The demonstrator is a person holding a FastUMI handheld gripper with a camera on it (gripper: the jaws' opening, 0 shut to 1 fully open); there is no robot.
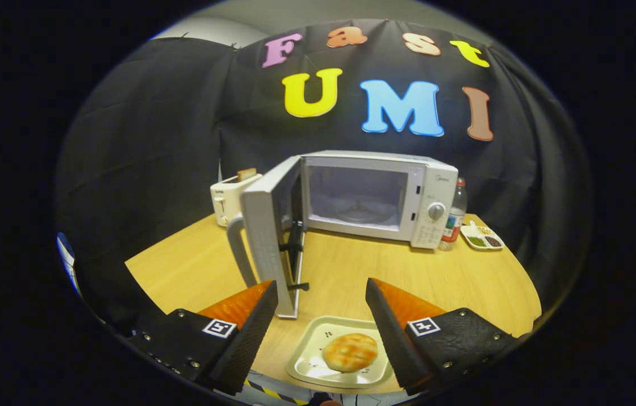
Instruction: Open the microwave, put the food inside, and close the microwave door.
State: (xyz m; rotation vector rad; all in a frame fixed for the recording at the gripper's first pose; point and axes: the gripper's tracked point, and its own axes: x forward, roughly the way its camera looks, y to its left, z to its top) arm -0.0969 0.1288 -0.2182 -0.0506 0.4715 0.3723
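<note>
A white microwave (377,194) stands at the back of the wooden table (464,282). Its door (266,242) is swung wide open toward me, with the curved handle (237,248) on its outer side, and the cavity with its glass turntable (360,214) is bare. A round golden bun (350,352) lies on a pale square plate (309,361) near the table's front edge. My gripper (321,290) is open. The plate and bun lie below and between the fingers, nearer the right one, and neither finger touches them.
A white toaster (230,197) with a slice of bread in it stands left of the microwave, behind the door. A plastic bottle (454,217) and a small divided dish (482,237) sit at the microwave's right. The open door's edge reaches close to my left finger (253,327).
</note>
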